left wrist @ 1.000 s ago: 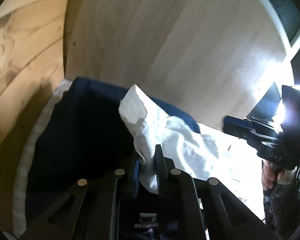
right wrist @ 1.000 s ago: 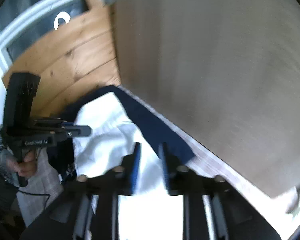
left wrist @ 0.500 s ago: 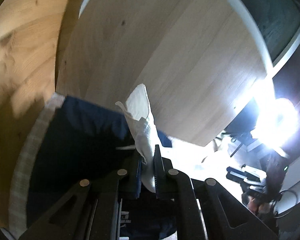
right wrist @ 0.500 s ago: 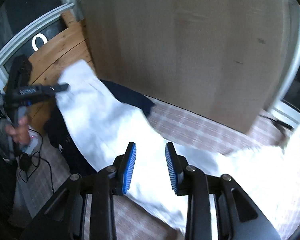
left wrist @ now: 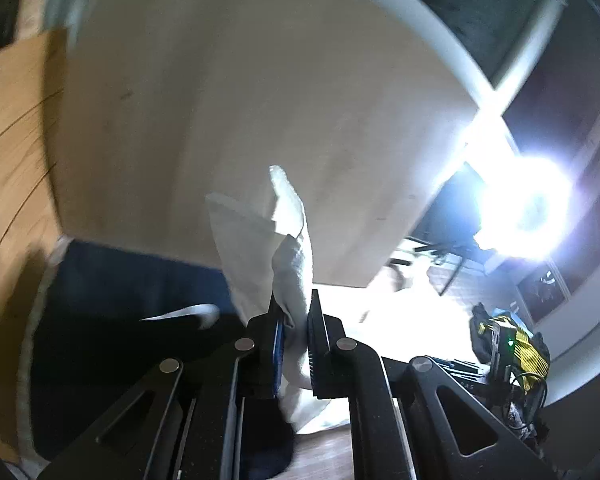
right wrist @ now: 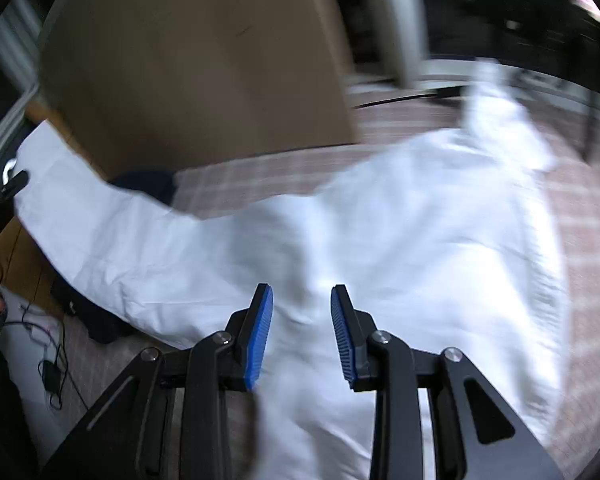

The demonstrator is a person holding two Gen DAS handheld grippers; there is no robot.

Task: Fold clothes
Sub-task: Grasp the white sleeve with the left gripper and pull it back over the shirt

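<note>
1 white garment (right wrist: 340,240) spread out (creased, blurred).

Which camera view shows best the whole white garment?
The right wrist view: the white garment spreads across the checked cover, with one end lifted at far left. The left wrist view shows only a bunched corner clamped in the left gripper.

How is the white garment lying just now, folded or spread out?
Spread out: the white garment lies mostly open across the checked cloth, one end pinched up in the left gripper.
</note>
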